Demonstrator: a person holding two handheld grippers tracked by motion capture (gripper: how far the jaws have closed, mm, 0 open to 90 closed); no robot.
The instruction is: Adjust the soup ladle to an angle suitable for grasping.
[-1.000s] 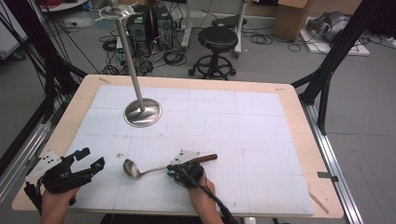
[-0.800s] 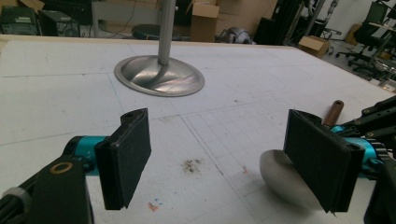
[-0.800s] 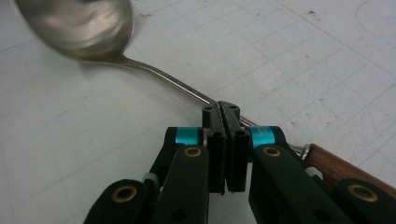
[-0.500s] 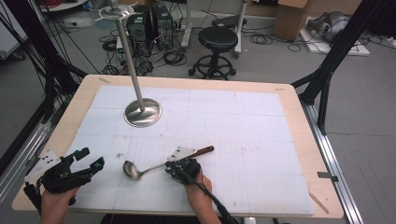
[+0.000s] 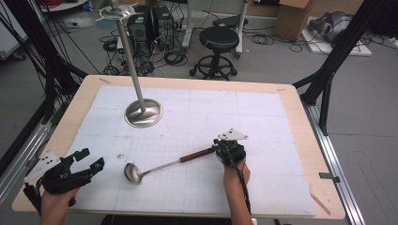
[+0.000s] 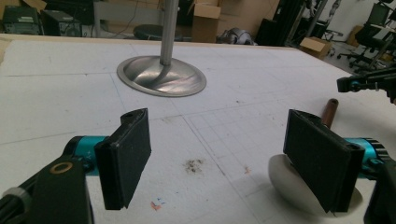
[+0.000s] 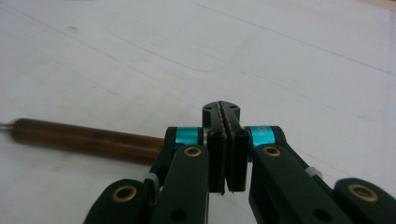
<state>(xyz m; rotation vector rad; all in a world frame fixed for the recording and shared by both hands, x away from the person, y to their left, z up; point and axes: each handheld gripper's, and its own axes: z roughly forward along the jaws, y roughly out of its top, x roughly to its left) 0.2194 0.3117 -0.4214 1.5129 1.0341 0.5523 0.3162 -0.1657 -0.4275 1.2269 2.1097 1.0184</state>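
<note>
A steel ladle [image 5: 164, 164] with a brown handle [image 7: 84, 135] lies on the white mat, bowl toward the left. My right gripper [image 5: 221, 147] is shut at the handle's far end, its jaws [image 7: 223, 112] pressed together with nothing between them. The handle runs off to the left just behind them. Whether they touch it I cannot tell. My left gripper [image 5: 89, 160] rests open near the table's front left corner. In the left gripper view its jaws [image 6: 219, 158] stand wide apart over bare mat, with the ladle's bowl [image 6: 285, 175] partly hidden behind the right one.
A metal stand with a round base [image 5: 143, 112] and a tall pole rises at the back left of the mat [image 5: 234, 112]; its base [image 6: 161, 77] lies ahead of the left jaws. The wooden table edge [image 5: 300, 101] frames the mat. A stool and cables are on the floor beyond.
My right gripper has slid to the right, from over the ladle's middle to the end of its handle. The ladle lies about where it was. The left gripper has stayed put.
</note>
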